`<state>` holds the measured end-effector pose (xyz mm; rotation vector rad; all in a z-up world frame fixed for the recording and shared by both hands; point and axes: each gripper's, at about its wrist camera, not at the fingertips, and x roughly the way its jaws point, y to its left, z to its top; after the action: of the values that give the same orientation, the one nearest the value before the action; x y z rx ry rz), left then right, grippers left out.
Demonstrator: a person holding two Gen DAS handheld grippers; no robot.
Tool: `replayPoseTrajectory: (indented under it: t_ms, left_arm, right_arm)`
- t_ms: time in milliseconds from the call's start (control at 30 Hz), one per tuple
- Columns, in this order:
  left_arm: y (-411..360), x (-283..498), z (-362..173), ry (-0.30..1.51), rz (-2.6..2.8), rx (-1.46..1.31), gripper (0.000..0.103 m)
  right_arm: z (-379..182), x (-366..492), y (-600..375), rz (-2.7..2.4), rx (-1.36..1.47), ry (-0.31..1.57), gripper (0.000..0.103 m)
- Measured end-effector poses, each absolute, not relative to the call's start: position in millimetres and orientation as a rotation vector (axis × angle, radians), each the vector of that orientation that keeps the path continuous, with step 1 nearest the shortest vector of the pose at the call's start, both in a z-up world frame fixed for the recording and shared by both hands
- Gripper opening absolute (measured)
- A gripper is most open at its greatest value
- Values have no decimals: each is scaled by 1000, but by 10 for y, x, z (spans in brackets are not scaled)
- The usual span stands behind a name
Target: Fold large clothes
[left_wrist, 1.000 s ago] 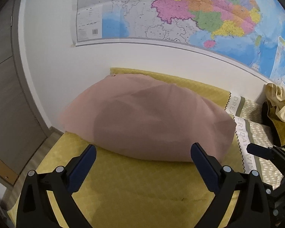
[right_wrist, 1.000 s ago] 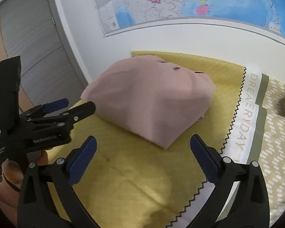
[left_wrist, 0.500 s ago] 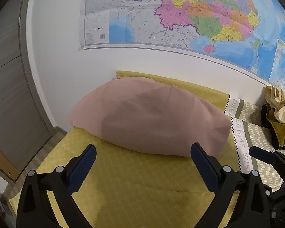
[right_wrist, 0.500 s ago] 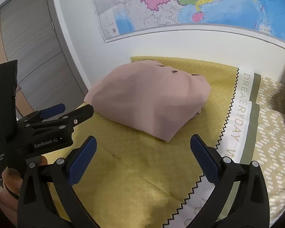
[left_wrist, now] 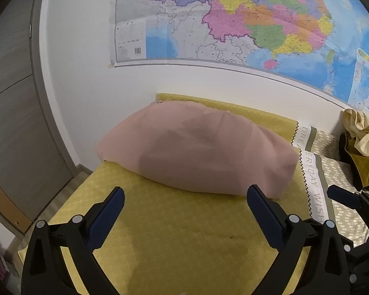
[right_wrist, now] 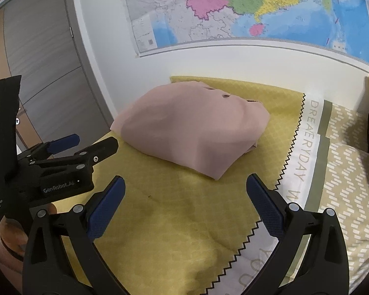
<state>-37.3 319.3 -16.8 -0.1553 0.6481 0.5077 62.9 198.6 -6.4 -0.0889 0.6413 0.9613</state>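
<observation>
One pink garment (left_wrist: 196,152), two grippers (left_wrist: 184,211) (right_wrist: 184,204), one map (left_wrist: 233,19).

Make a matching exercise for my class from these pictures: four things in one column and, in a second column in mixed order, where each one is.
Things
1. pink garment
2. map
3. pile of clothes
4. right gripper

Places
A. heaped at the far right edge of the bed
B. hanging on the wall above the bed
C. open, above the yellow bedspread, short of the garment
D. folded on the bedspread by the wall

Pairs: 1-D, 2-B, 3-A, 4-C
</observation>
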Motion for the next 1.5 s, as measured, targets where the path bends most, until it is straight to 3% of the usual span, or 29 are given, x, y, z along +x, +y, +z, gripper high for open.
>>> replayPoseTrajectory:
  t_ms: [1500]
  left_arm:
    - [3112, -500, -116, 646, 517, -145, 96]
  right_arm:
    - [-20, 539, 1942, 958, -88, 633, 97]
